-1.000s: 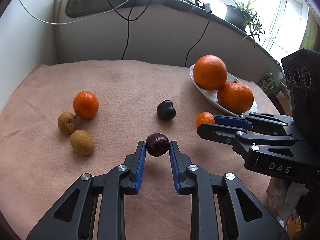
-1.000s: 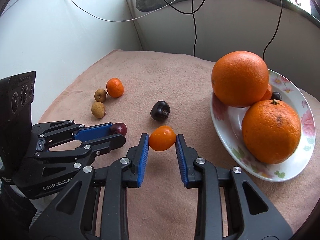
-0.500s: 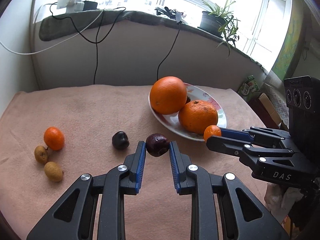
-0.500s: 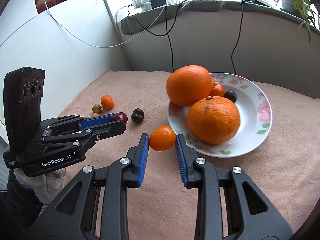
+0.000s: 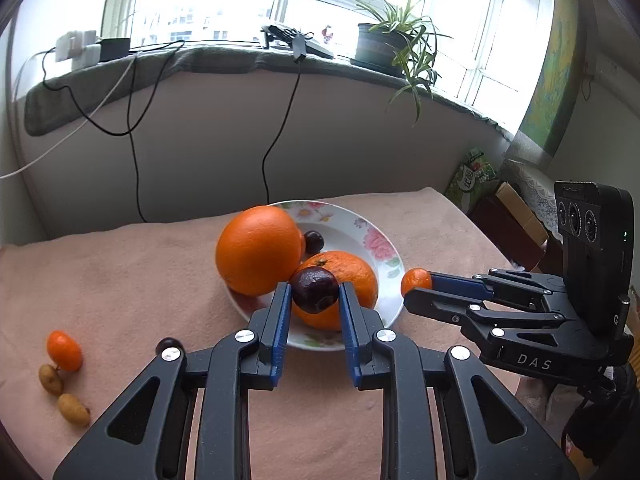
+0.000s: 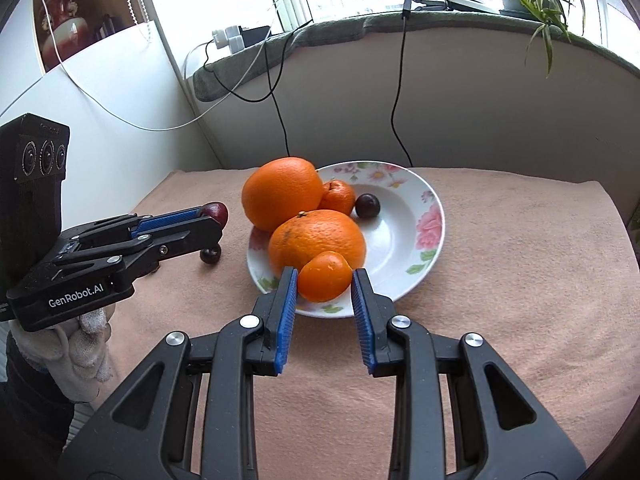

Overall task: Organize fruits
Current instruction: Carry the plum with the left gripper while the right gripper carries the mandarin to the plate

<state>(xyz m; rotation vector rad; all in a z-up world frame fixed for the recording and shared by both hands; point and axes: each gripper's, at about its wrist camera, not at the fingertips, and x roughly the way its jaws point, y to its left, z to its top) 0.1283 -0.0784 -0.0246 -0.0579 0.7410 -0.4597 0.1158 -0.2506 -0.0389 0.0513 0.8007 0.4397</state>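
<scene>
Soft pink cloth covered the table under a bright window. We held a dark red round plum squeezed tight in our left gripper, above the near edge of the white flowered plate. Our right gripper pinched a small orange tangerine there too. Two big oranges sat on the plate.
</scene>
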